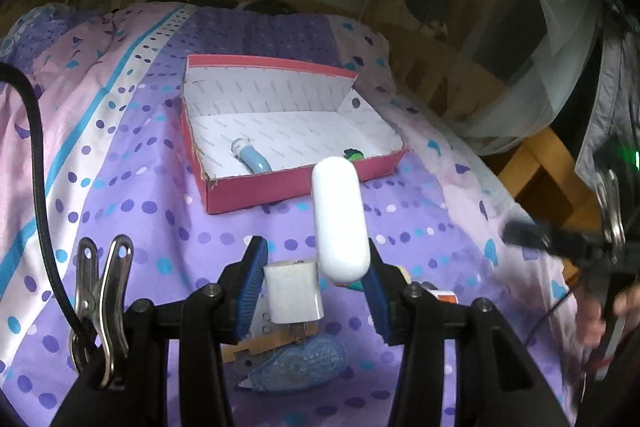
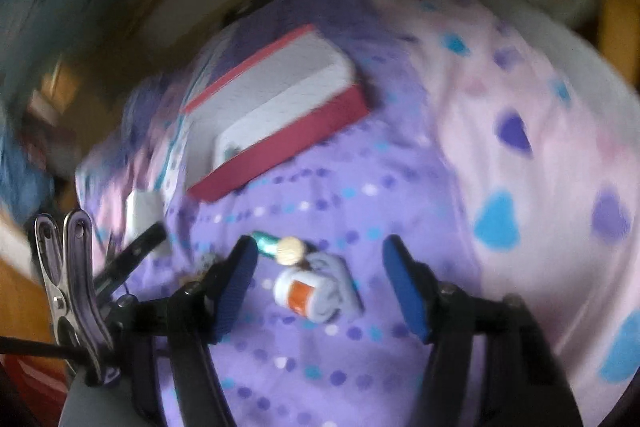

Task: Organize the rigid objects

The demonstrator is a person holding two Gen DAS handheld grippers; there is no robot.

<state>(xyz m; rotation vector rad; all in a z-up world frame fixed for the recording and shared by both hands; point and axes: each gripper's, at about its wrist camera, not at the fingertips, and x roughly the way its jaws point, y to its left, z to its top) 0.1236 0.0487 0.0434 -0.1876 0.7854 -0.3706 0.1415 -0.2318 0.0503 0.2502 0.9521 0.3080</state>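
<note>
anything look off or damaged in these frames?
Two things. The pink box has a frayed, torn near-left corner. The left gripper holds a white charger together with a white oval case that sticks up tilted above the jaws, an awkward double grip. Right view is too blurred to judge.

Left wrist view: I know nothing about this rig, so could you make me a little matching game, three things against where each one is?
Things:
1. white capsule
2. light blue tube
3. blue tape dispenser

Places:
A. inside the red box
B. lying on the bedspread
C. in the left gripper

Pairs: 1-C, 2-A, 3-B
</note>
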